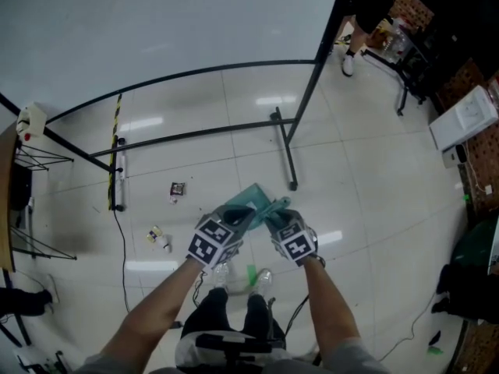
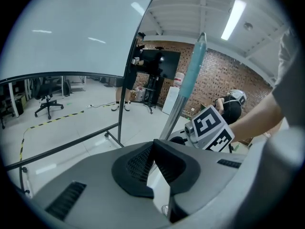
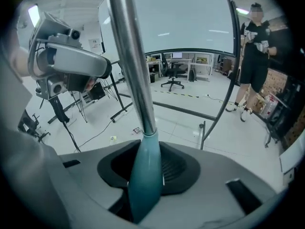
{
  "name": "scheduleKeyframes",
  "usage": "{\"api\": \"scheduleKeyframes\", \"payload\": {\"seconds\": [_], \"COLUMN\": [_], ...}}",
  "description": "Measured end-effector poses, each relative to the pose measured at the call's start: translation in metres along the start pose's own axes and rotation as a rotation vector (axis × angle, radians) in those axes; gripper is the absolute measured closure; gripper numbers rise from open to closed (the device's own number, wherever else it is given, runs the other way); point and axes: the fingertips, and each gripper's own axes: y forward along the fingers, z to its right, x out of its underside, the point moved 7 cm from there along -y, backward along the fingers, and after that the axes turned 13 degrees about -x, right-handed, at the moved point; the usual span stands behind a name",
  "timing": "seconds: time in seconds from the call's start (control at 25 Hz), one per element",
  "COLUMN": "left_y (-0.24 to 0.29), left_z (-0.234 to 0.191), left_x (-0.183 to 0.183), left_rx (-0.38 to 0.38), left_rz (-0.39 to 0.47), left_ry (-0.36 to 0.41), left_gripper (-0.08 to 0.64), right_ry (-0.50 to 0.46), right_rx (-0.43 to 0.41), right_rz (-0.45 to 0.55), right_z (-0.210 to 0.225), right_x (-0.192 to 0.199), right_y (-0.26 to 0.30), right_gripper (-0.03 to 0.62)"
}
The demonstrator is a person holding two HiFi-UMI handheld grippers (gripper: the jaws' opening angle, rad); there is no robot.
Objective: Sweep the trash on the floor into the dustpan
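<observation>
Lying on the pale tiled floor point(image 1: 351, 178), scraps of trash point(image 1: 158, 238) are seen left of the person's feet. A dark wrapper point(image 1: 178, 188) is found farther out, near the foot of a black frame point(image 1: 203, 134). The teal dustpan point(image 1: 251, 199) is seen to the right of the trash, just past the tips of both grippers. The teal section of a metal pole point(image 3: 128, 56) is clamped between the jaws of the right gripper point(image 3: 147, 175). The jaws of the left gripper point(image 2: 153, 161) are pressed together with nothing between them, close beside the right one. A large pale board point(image 1: 156, 22) is carried by the frame, and a standing person point(image 3: 255, 56) is seen beyond it.
</observation>
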Motion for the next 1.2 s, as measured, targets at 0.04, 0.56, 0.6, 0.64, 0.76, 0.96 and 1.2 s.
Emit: {"api": "scheduleKeyframes", "payload": {"seconds": [0.04, 0.56, 0.6, 0.64, 0.76, 0.96, 1.2], "left_y": [0.002, 0.004, 0.001, -0.003, -0.011, -0.025, -0.043], "left_z": [0.0, 0.036, 0.04, 0.046, 0.066, 0.094, 0.1], "left_x": [-0.002, -0.06, -0.066, -0.072, -0.091, -0.12, -0.138], "left_rx": [0.009, 0.176, 0.187, 0.195, 0.218, 0.201, 0.21], "left_rz": [0.007, 0.136, 0.149, 0.162, 0.199, 0.297, 0.329], "left_ry": [0.0, 0.103, 0.12, 0.137, 0.187, 0.264, 0.306], "left_gripper": [0.56, 0.456, 0.456, 0.456, 0.434, 0.453, 0.52], "right_ry": [-0.012, -0.075, -0.077, -0.08, -0.098, -0.173, -0.2], "right_rx": [0.005, -0.021, -0.025, -0.027, -0.031, -0.026, -0.022], "right_rz": [-0.002, 0.025, 0.024, 0.022, 0.017, 0.013, 0.055], "right_z": [0.001, -0.001, -0.002, -0.003, -0.014, -0.041, -0.05], "right_x": [-0.001, -0.02, -0.023, -0.026, -0.034, -0.051, -0.064], "right_y": [0.0, -0.045, -0.052, -0.059, -0.082, -0.11, -0.129], "right_gripper": [0.466, 0.476, 0.476, 0.476, 0.477, 0.477, 0.476]}}
